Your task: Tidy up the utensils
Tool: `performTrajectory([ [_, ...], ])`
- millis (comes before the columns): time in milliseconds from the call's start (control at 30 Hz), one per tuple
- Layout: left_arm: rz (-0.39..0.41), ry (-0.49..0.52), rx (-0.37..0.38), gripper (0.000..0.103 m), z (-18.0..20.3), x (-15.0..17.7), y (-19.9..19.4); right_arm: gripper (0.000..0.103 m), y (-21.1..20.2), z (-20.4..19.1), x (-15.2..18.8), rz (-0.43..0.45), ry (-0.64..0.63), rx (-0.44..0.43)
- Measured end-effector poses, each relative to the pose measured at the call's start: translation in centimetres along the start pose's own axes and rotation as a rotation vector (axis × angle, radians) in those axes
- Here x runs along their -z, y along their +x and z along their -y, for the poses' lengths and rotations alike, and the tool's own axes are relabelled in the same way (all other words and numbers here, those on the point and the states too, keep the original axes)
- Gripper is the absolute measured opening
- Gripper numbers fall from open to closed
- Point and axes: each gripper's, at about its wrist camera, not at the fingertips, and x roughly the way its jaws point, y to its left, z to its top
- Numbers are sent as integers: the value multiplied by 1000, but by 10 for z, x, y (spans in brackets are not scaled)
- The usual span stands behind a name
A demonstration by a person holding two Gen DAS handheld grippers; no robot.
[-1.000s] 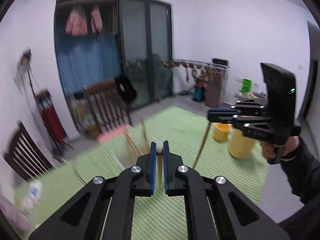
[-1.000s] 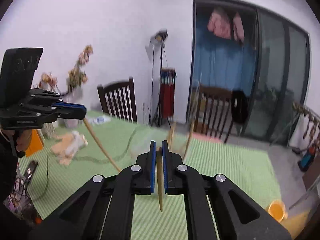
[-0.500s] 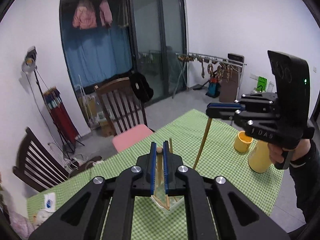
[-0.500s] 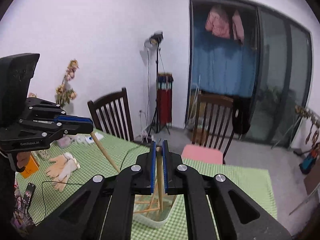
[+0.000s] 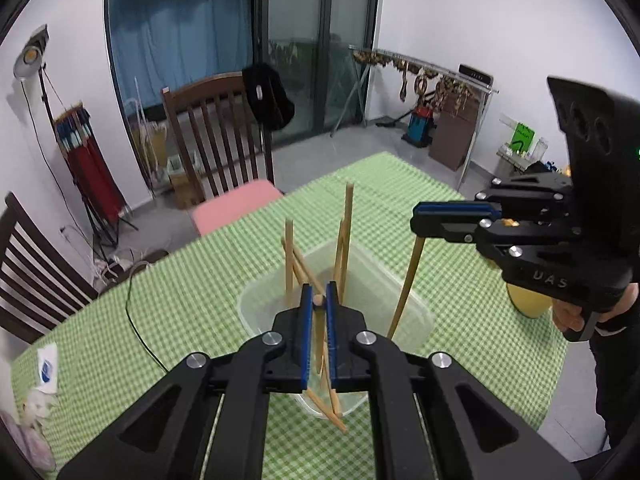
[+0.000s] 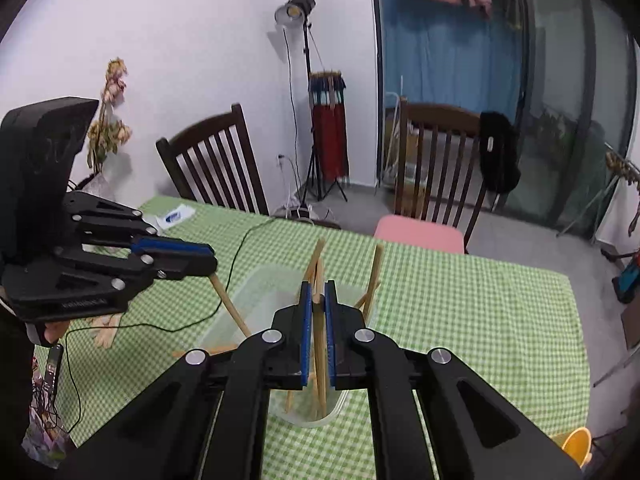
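Green checked tablecloth covers the table, with a clear plastic container at its centre holding several leaning chopsticks. Left gripper is clamped on one chopstick, jaws nearly together; its lower end reaches into the container. Right gripper is likewise clamped on a chopstick that points down into the container. Compared with half a second ago, both grippers sit lower and closer over the container.
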Motion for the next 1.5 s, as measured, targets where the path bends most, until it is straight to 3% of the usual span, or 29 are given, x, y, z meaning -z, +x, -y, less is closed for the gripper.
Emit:
performTrajectory([
  [300, -33, -56, 12, 4, -16, 5, 21, 7, 18, 7, 3, -33, 32, 15],
  [433, -19, -49, -10, 5, -15, 6, 13, 13, 10, 6, -1, -20, 21, 27],
  [533, -7, -55, -17, 13, -14, 7, 3, 34, -4, 4, -3, 9, 11, 43],
  [667, 19, -48, -27, 21, -4, 6, -18, 36, -24, -2, -4, 35, -10, 64],
  [733, 27, -52, -31, 25, 0, 6, -29, 42, -33, -6, -3, 44, -31, 88],
  [933, 37, -111, -80, 59, 5, 19, -65, 51, -61, -9, 7, 37, -58, 152],
  [1267, 118, -231, -172, 77, 4, 57, -130, 69, -114, -5, 31, 61, -26, 225],
  [1367, 151, -231, -191, 80, 12, 70, -148, 78, -127, -11, 37, 87, -20, 243],
  [1500, 194, -225, -204, 84, 23, 86, -164, 82, -145, -23, 46, 129, -13, 249],
])
